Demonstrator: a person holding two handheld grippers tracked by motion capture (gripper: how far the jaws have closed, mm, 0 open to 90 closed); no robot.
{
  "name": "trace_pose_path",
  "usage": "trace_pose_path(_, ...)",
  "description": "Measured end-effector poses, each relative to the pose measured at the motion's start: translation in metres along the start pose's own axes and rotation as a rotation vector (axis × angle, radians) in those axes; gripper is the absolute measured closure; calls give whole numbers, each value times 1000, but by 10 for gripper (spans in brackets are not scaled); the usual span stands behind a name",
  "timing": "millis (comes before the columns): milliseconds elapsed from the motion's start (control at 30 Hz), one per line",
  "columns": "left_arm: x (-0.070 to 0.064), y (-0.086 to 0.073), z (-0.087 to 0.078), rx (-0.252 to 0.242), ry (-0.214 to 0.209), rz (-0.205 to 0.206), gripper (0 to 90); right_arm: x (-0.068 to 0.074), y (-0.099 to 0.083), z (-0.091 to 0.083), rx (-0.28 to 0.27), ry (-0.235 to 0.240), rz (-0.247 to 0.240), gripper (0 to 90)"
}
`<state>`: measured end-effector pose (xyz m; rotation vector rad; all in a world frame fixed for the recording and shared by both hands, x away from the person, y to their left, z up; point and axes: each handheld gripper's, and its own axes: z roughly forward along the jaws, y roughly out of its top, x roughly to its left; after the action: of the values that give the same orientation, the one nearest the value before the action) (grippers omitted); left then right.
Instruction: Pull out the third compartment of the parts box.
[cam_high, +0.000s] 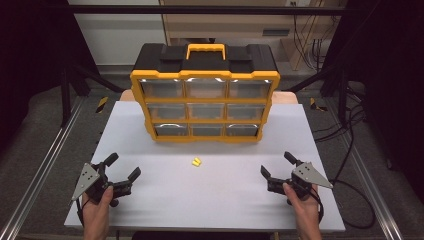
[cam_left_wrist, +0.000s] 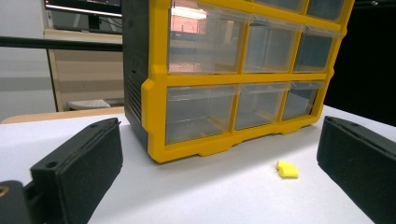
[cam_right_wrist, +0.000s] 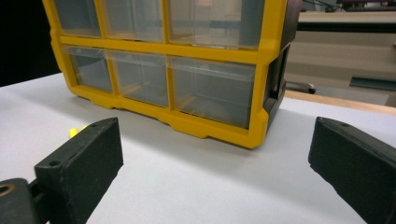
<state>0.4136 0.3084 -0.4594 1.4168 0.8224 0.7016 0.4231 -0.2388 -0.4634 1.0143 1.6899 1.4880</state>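
Observation:
A yellow and black drawer cabinet (cam_high: 205, 92) with clear drawers stands upright at the back middle of the white table (cam_high: 150, 200); all its drawers look closed. A small yellow piece (cam_high: 196, 161) lies on the table in front of it, also seen as the yellow piece (cam_left_wrist: 286, 169) and partly behind a jaw as the yellow piece (cam_right_wrist: 74, 131). My left gripper (cam_high: 122, 166) rests open near the front left, holding nothing. My right gripper (cam_high: 277, 164) rests open near the front right, holding nothing. The cabinet (cam_left_wrist: 233, 74) and cabinet (cam_right_wrist: 177, 65) face both gripper views.
Metal rails (cam_high: 45, 165) run along both sides of the table. Cables (cam_high: 350, 145) trail on the floor at the right. A wooden board edge (cam_high: 127, 95) shows behind the table.

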Motion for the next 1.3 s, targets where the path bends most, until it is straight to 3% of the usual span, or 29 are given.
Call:
trace_pose_path(133,0,0,0,5,5,-3,1,2,0,1,27,-28,7,29)
trace_pose_path(167,0,-1,1,5,8,-8,2,3,1,2,56,-46,9,32)
trace_pose_path(333,0,-2,0,14,12,-3,2,8,1,5,109,-79,-47,47)
trace_pose_path(467,0,-2,2,22,10,2,2,10,10,14,144,-132,-94,54)
trace_pose_path(667,-1,-2,2,30,9,6,2,4,23,28,185,-158,-98,61)
trace_pose_path(700,-1,-2,2,30,6,6,2,0,32,33,203,-182,-97,85)
trace_pose_path(833,-1,-3,3,36,5,9,2,-4,48,41,225,-198,-97,91)
trace_pose_path(900,-2,-2,3,35,5,12,2,-6,67,48,240,-228,-122,92)
trace_pose_path(967,-2,-2,3,36,6,11,2,-7,72,49,237,-230,-130,91)
trace_pose_path(1000,-2,-2,3,38,7,11,2,-6,86,53,233,-236,-167,91)
trace_pose_path(1300,-2,-2,3,41,10,11,2,0,126,60,223,-252,-307,77)
